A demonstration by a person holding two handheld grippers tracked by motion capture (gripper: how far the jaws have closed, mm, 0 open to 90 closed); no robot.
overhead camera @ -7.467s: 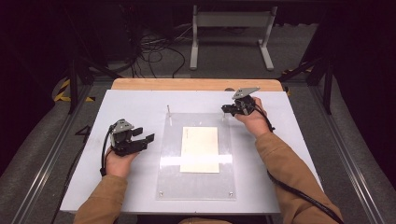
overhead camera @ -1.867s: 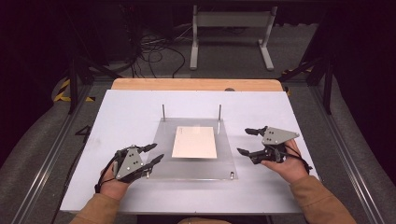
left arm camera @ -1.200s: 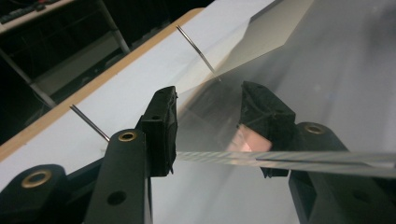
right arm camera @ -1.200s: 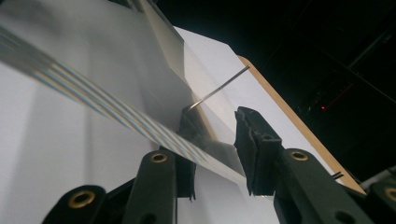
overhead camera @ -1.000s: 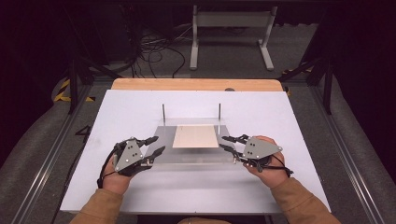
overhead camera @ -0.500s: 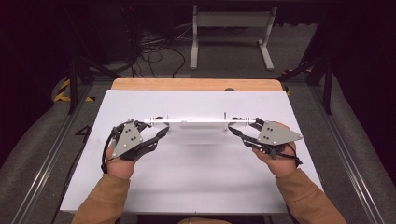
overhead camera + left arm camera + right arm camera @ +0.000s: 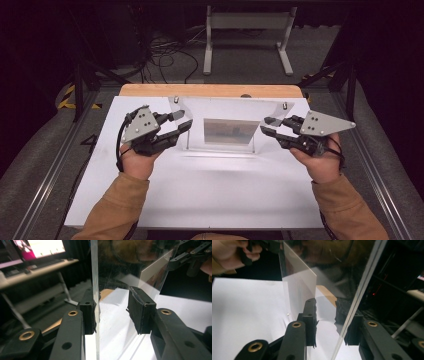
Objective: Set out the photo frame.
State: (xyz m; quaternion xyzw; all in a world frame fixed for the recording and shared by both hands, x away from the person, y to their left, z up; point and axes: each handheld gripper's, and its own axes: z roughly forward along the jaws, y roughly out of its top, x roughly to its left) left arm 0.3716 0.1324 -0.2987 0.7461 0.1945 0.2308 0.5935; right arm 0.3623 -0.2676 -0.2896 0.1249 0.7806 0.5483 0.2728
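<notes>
A clear acrylic plate [image 7: 227,112] stands tipped up on the white table [image 7: 200,195], with small posts at its upper corners. A pale sheet [image 7: 231,131] sits in its middle. My left gripper [image 7: 181,122] straddles the plate's left edge and my right gripper [image 7: 266,126] straddles its right edge. In the left gripper view the plate's edge [image 7: 94,277] rests against one pad [image 7: 90,315] of the left gripper [image 7: 112,310], with a gap to the other pad. In the right gripper view the plate [image 7: 362,277] runs close to one jaw of the right gripper [image 7: 325,320], and the sheet [image 7: 299,285] shows beyond.
A wooden board [image 7: 210,90] borders the table's far edge. Beyond it are a metal stand [image 7: 247,20] and loose cables [image 7: 165,50] on the floor. Metal rails [image 7: 45,185] run along both sides of the table.
The plate lay flat on the table; both grippers closed in on its side edges and it swung up from flat, through edge-on, to standing nearly upright.
</notes>
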